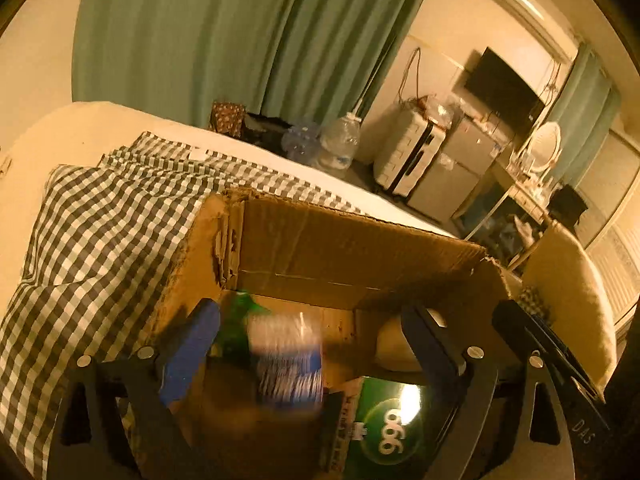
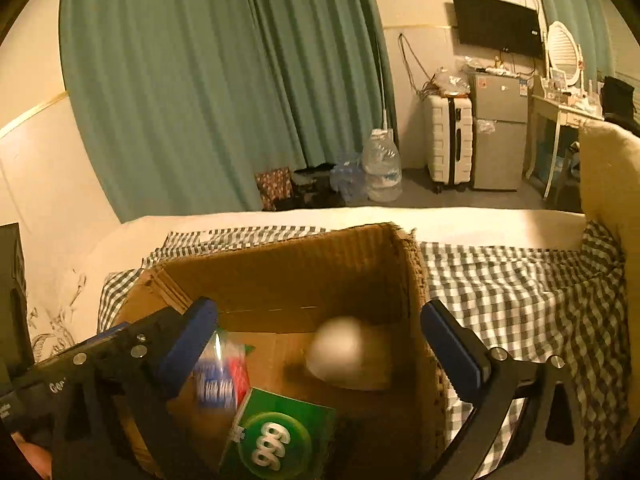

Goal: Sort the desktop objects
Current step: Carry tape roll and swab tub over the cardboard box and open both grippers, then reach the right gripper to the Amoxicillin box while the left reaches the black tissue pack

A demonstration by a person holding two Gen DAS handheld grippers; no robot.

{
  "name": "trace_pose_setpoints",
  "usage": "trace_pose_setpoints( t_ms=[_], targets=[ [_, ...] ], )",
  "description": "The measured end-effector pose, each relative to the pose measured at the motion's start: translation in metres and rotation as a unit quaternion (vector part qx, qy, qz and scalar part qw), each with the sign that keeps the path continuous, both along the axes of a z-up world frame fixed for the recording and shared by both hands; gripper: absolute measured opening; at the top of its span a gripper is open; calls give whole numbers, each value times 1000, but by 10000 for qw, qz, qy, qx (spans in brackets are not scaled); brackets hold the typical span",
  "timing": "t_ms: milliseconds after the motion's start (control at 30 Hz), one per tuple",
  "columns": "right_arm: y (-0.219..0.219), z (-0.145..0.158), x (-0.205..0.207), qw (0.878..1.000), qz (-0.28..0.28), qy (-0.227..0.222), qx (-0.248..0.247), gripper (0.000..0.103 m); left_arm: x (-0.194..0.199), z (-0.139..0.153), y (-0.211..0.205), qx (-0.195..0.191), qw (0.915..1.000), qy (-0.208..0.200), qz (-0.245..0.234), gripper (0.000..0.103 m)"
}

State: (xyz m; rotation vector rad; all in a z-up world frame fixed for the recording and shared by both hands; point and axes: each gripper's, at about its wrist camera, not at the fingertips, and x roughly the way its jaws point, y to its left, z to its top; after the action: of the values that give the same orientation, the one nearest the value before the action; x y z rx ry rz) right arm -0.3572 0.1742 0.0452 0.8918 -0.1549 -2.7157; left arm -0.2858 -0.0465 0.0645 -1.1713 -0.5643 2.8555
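Beyond the cardboard box, only the right wrist view shows floor

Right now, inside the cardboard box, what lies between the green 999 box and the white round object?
Only bare cardboard floor of the cardboard box lies between the green 999 box and the white round object, seen in the right wrist view.

A bedroom in a home, or a small rented room. The bed, with its white sheet and a checked cloth, fills the foreground. Beyond the bed hang long green curtains. Right of the curtains, against the far wall, stand a white suitcase and a small fridge, with a wall-mounted TV above the fridge. Further right is a dressing table with an oval mirror.
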Motion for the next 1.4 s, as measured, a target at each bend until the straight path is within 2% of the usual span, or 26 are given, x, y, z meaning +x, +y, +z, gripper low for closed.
trace_pose_setpoints(
  t_ms=[167, 300, 433, 533, 667, 800, 967, 1133, 1300, 1400],
  targets=[
    [6, 19, 30, 9998, 84, 161, 34, 102, 32, 22, 4, -237, 9997, 107, -37, 94],
    [16, 49, 67, 9991, 52, 396, 131, 102, 71, 54, 10, -491, 9982, 326, -116, 94],
    [25, 77, 105, 9981, -19, 600, 148, 102, 109, 86, 19, -581, 9968, 511, -205, 101],
    [25, 94, 133, 9974, -25, 674, 273, 102, 141, 103, 27, -686, 9944, 744, -296, 103],
    [28, 103, 165, 9953, -47, 819, 507, 102, 177, 117, 36, -841, 9900, 1016, -508, 103],
    [34, 95, 191, 9956, -14, 801, 481, 103, 205, 117, 39, -993, 9868, 1144, -572, 103],
    [42, 60, 209, 9984, 57, 430, 358, 103, 228, 89, 29, -1015, 9889, 1045, -277, 103],
    [51, 14, 219, 9991, -71, 120, 390, 103, 228, 38, 18, -882, 9939, 661, 27, 103],
    [59, -33, 213, 9982, -312, -368, 360, 103, 226, -13, 19, -746, 9970, 182, 111, 103],
    [59, -54, 212, 9964, -372, -524, 549, 103, 225, -39, 23, -594, 9982, -16, 102, 103]
  ],
)
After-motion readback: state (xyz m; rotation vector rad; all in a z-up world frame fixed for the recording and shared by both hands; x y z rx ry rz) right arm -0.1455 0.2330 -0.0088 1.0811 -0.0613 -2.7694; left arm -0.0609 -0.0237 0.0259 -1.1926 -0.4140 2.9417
